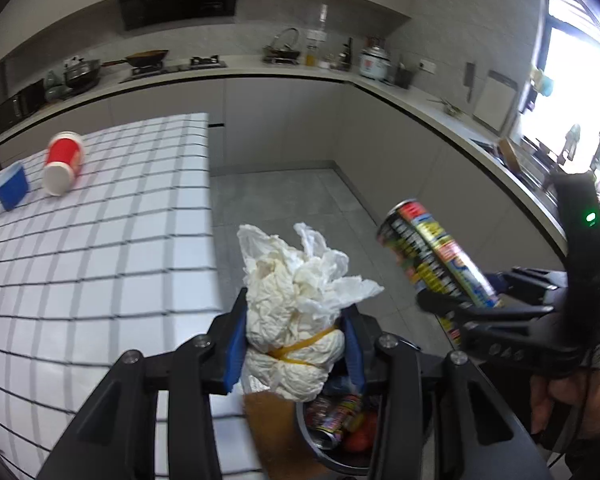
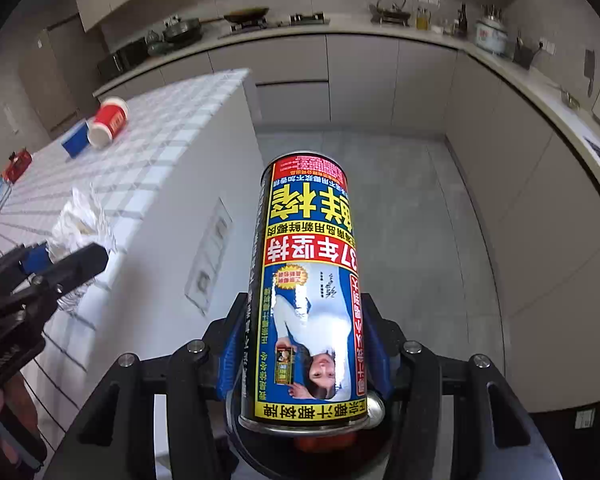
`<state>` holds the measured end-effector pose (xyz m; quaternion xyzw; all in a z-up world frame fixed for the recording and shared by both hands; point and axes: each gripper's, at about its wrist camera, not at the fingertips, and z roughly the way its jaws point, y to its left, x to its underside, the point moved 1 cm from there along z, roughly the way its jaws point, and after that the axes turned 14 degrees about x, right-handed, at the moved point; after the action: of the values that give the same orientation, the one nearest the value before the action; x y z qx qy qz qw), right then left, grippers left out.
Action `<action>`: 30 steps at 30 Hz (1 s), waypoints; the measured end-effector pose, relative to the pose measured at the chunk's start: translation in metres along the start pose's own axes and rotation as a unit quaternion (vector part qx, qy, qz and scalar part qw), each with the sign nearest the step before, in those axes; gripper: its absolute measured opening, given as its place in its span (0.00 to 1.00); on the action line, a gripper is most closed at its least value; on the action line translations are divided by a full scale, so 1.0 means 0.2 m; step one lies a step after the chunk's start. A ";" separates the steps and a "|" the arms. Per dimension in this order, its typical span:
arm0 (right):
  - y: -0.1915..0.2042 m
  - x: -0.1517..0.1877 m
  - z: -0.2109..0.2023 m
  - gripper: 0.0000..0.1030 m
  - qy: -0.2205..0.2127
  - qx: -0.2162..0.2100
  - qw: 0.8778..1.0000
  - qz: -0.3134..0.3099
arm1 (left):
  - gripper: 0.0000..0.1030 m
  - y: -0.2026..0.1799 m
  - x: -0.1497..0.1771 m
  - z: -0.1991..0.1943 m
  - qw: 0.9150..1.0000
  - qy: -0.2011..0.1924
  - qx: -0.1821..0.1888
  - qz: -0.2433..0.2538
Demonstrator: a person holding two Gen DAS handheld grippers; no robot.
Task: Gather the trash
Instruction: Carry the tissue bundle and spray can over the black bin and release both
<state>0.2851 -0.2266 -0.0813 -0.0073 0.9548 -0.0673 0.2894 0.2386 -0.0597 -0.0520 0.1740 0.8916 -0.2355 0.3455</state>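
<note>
On tiled table [image 1: 100,240]: red cup [image 1: 63,163] beside blue box [image 1: 11,190].

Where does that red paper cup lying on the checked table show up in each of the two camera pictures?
Left wrist view: the red cup lies on its side at upper left, just right of a blue box.
Right wrist view: the red cup lies at upper left, overlapping the blue box on its right.
Shared landmark: the table with its checked cloth, on the left in both.

Glossy metal can [image 2: 306,292]; crumpled matt paper wad [image 1: 300,312]
</note>
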 end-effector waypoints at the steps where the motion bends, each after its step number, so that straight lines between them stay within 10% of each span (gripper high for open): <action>1: -0.04 0.06 0.03 0.53 0.010 0.001 1.000 -0.002 | 0.42 -0.06 0.02 0.03 1.000 0.004 0.005 0.003; 20: -0.13 0.51 0.41 0.54 0.088 -0.066 0.993 -0.043 | 0.42 -0.28 0.43 0.25 0.997 0.052 -0.042 -0.042; 22: -0.09 0.53 0.46 0.73 0.104 -0.105 0.988 -0.050 | 0.42 -0.28 0.45 0.25 0.996 0.051 -0.050 -0.046; 30: -0.30 0.58 0.44 0.76 0.091 -0.054 0.994 -0.004 | 0.42 -0.28 0.58 0.35 0.993 0.072 -0.061 -0.066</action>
<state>0.2364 -0.3040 -0.2100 -0.0206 0.9793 -0.0172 0.2007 0.1676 -0.1272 -0.1607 0.1101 0.9364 -0.1896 0.2739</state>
